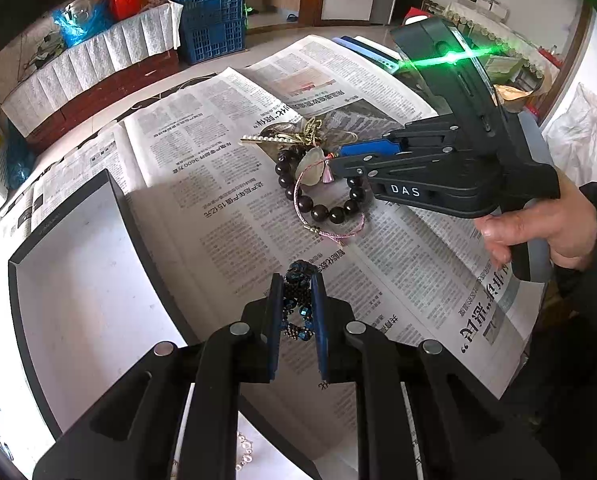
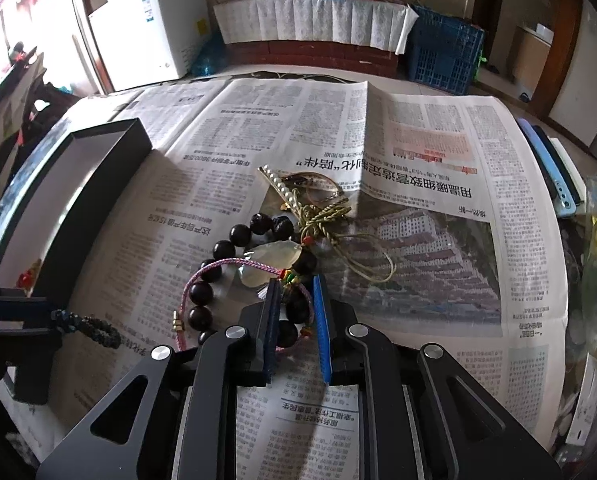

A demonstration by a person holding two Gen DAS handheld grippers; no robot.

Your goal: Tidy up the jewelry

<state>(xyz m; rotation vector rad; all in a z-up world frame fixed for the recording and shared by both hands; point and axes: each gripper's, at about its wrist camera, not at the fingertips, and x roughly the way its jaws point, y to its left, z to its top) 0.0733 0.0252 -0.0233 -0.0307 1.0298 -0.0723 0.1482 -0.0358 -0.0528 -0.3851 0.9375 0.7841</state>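
Note:
My left gripper [image 1: 297, 276] is shut on a dark blue beaded bracelet [image 1: 298, 304], held above the newspaper beside the open black box [image 1: 110, 196]; the bracelet also shows in the right wrist view [image 2: 94, 330]. My right gripper [image 2: 297, 282] is shut on the pink cord bracelet [image 2: 234, 266] with its coloured beads, over the jewelry pile. The pile holds a dark round-bead bracelet [image 1: 330, 214], a pale jade pendant [image 2: 272, 254] on an olive cord, and a pearl hair clip [image 2: 276, 184]. The right gripper shows in the left wrist view [image 1: 336, 158].
Newspaper [image 2: 418, 200] covers the table. The black box [image 2: 98, 140] with a white inside stands at the left. Phones [image 2: 554, 184] lie at the right table edge. A blue crate [image 2: 442, 56] and a white-draped bench [image 2: 310, 20] stand beyond.

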